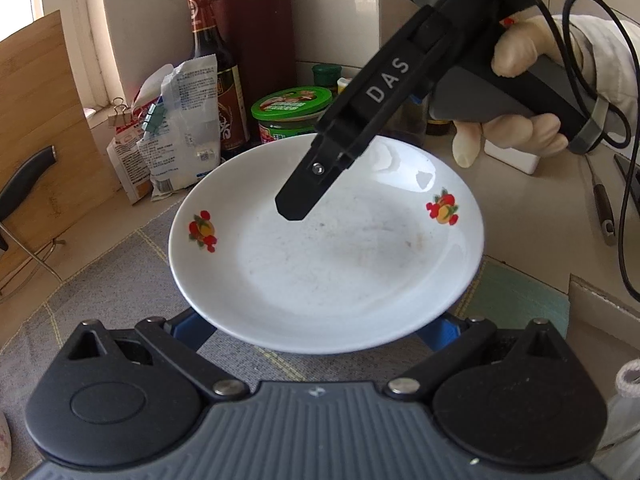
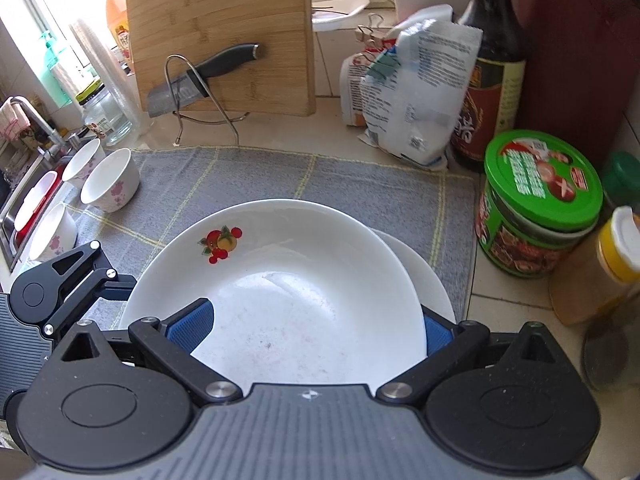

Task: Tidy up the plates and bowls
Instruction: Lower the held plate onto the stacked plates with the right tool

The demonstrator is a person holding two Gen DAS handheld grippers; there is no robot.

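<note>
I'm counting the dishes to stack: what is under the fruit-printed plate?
In the right wrist view a second white plate peeks out beneath the fruit-printed plate, on the grey mat. Only its right rim shows; anything further below is covered.
</note>
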